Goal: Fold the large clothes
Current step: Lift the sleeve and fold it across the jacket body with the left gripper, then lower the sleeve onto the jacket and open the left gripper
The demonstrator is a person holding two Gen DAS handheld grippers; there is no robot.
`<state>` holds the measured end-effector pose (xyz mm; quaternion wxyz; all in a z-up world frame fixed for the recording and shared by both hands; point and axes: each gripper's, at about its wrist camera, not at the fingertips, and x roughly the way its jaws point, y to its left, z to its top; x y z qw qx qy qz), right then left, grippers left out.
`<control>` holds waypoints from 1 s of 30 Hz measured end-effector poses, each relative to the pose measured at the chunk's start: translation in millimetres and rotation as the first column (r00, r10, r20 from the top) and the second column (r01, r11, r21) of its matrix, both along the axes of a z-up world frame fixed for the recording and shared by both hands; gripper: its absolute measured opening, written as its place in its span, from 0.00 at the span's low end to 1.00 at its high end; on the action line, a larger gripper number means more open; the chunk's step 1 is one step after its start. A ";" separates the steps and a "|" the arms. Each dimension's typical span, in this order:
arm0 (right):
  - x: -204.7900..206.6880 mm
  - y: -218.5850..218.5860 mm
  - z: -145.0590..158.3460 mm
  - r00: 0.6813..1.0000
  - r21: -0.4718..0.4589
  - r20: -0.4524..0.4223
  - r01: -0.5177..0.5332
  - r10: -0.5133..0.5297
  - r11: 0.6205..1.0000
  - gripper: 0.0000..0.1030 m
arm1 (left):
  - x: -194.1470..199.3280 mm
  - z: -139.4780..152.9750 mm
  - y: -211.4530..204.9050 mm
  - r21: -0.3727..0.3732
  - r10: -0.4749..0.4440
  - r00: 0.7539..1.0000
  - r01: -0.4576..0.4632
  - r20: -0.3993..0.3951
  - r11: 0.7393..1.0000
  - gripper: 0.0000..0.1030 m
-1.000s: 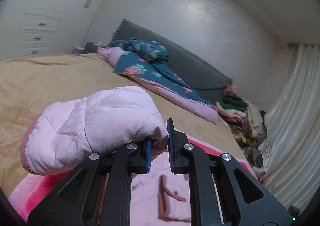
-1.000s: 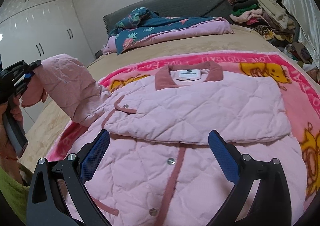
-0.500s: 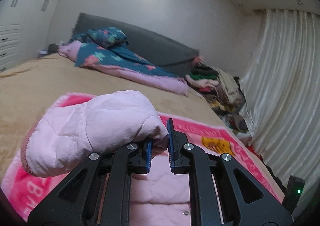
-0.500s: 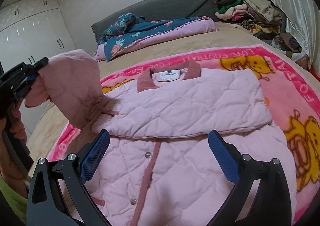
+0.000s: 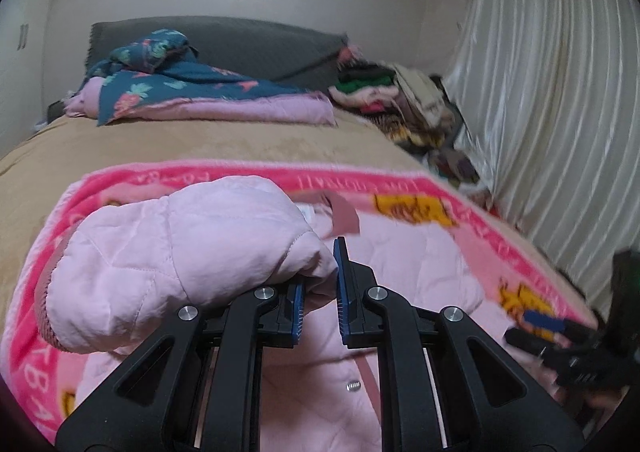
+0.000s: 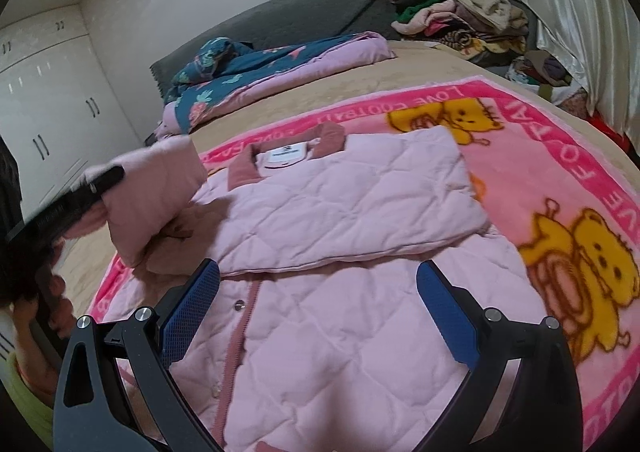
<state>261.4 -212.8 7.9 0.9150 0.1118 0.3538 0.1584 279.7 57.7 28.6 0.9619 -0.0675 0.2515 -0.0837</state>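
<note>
A pale pink quilted jacket [image 6: 340,203] lies front-up on a pink cartoon blanket [image 6: 560,179], its collar towards the headboard. One sleeve is folded flat across its chest. My left gripper [image 5: 320,284] is shut on the other sleeve [image 5: 180,252] and holds its cuff end lifted over the jacket's left side. The right wrist view shows that left gripper [image 6: 108,175] and the raised sleeve [image 6: 160,187] at the left. My right gripper [image 6: 318,272] stands open just above the jacket's lower front, with nothing between its fingers. It shows blurred in the left wrist view as the right gripper [image 5: 540,328].
The blanket lies on a tan bed sheet [image 5: 200,139]. A folded blue floral quilt [image 5: 192,91] lies by the grey headboard [image 5: 260,43]. A pile of clothes [image 5: 400,99] sits at the far right corner by the curtain [image 5: 540,91]. White wardrobes [image 6: 48,111] stand on the left.
My left gripper has carried the sleeve rightward and lower, over the jacket, and its view has swung from the wardrobe side to the curtain. The right gripper has shifted slightly and stays open.
</note>
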 end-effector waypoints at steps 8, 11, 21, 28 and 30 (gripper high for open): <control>1.2 -13.8 -5.9 0.999 0.017 -0.019 0.034 -0.034 0.999 0.95 | -1.2 -45.0 -22.7 0.011 -0.062 0.991 0.064 -0.116 0.998 0.10; 1.4 -13.3 -6.8 0.999 0.024 -0.024 0.030 -0.029 0.999 0.95 | -10.1 -55.6 -24.9 -0.012 -0.072 0.987 0.071 -0.146 0.997 0.33; -2.5 -11.0 -4.6 1.000 0.043 -0.022 0.010 -0.009 0.999 0.95 | -48.0 -60.1 11.8 -0.280 0.051 0.980 -0.105 -0.193 0.954 0.79; -5.0 -10.1 -3.2 1.000 0.047 -0.019 0.004 -0.003 0.999 0.95 | -80.6 -63.9 53.3 -0.375 0.263 0.935 -0.339 -0.239 0.863 0.83; -6.4 -9.0 -1.6 1.000 0.047 -0.016 0.002 -0.001 0.999 0.95 | -87.6 -63.6 64.0 -0.372 0.319 0.915 -0.394 -0.247 0.841 0.83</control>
